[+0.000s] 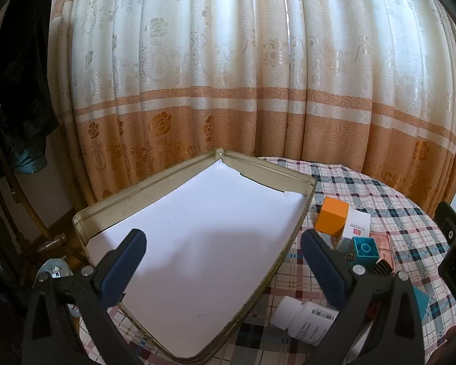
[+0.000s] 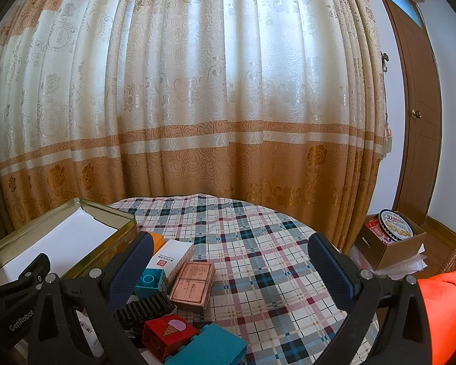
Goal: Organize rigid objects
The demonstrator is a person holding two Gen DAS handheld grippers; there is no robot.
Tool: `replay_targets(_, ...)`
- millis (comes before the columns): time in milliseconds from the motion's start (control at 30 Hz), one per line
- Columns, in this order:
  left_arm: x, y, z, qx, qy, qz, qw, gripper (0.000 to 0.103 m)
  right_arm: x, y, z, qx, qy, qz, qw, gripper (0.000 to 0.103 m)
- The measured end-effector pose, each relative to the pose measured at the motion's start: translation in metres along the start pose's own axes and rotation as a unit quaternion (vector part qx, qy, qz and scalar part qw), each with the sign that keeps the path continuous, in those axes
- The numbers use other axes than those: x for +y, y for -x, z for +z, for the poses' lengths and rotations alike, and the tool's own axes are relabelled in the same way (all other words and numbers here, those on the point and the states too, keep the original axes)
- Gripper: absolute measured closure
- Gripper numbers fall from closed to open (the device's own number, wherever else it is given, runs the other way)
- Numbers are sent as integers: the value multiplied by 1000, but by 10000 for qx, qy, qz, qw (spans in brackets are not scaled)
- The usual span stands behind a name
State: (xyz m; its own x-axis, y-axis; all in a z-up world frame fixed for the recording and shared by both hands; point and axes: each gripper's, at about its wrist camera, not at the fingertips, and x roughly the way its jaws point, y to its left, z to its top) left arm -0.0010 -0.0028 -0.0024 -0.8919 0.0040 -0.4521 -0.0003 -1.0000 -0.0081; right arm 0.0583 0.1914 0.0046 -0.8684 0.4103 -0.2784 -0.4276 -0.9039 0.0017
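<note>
On the round table with the plaid cloth, a shallow rectangular gold-coloured metal tin lined with white paper sits at the left edge, its near and far corners close to the rim of the table. Its white floor is bare from wall to wall. Just beside its right wall stands an orange cube-shaped block, touching a white rectangular carton with a red seal; near these lie a teal plastic building brick with a round stud, a pinkish-brown embossed rectangular box, a black ribbed comb-like piece, a red toy brick with an ice-cream picture, a flat teal block and a white plastic pill bottle lying on its side. To the right of this cluster the cloth is open — wide room up to the curtain.

Tilted downward, the left gripper hangs over the tin, jaws spread fully, nothing between them. Less steeply pitched, the right gripper sits above the cluster's edge, jaws equally wide and empty.
</note>
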Motion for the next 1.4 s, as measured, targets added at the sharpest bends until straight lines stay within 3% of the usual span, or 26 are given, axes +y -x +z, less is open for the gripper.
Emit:
replay_targets(833, 0, 1, 1, 1, 2, -9, 10000, 0, -1, -2, -2, 35, -49, 22, 10000, 0)
replay_targets(1100, -4, 2, -3, 153, -111, -159, 9997, 0, -5, -9, -3, 397, -34, 177, 9990, 0)
replay_targets(1233, -9, 12, -6, 202, -335, -268, 9989, 0, -17, -10, -7, 805, 106, 286, 9963, 0)
replay_targets(1400, -16, 24, -15, 476, -847, -748, 9925, 0, -45, 0, -16, 1064, 124, 374, 9935, 0)
